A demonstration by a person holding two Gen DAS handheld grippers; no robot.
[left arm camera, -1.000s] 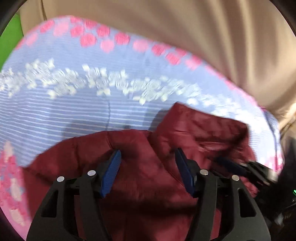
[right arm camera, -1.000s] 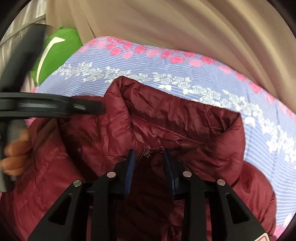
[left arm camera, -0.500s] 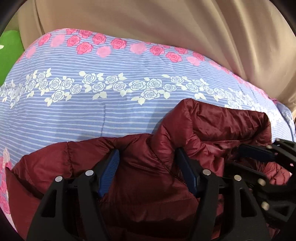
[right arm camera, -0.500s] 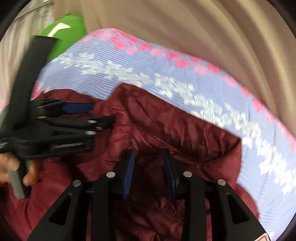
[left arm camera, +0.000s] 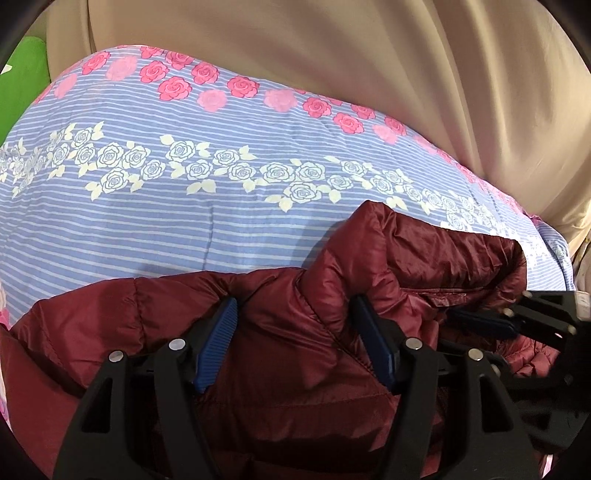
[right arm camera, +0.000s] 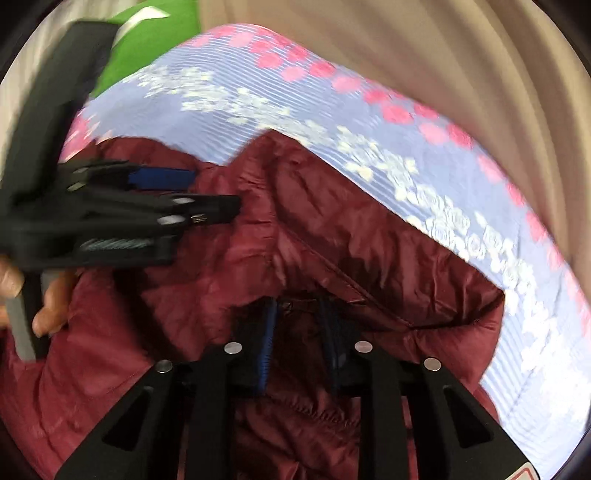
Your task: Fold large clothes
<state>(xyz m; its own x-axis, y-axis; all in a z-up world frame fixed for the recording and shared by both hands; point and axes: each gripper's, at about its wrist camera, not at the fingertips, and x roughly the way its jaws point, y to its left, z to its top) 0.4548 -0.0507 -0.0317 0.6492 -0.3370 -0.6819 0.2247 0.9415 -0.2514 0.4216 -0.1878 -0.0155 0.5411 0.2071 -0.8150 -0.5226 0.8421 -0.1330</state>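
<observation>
A dark red puffer jacket (left arm camera: 424, 240) lies collar-up on a blue striped bedspread with roses (left arm camera: 221, 221). My left gripper (left arm camera: 293, 328) is open, its wide-set jaws straddling the jacket's shoulder just left of the collar. In the right wrist view, which is blurred, the jacket (right arm camera: 332, 229) fills the lower half. My right gripper (right arm camera: 300, 332) sits at the jacket's front opening by the zip, jaws closing, with fabric between them. The right gripper (left arm camera: 480, 321) enters the left wrist view from the right. The left gripper (right arm camera: 207, 192) is at the left of the right wrist view, held by a hand (right arm camera: 48, 306).
Beige curtain folds (left arm camera: 369, 55) hang right behind the bed's far edge. A bright green object (right arm camera: 155, 33) lies at the far left corner of the bedspread (right arm camera: 369, 122). Bare bedspread stretches beyond the collar.
The right gripper's jaws have narrowed around the fabric by the zip, and its view has rolled so the bed tilts. The left gripper holds its place and width over the shoulder.
</observation>
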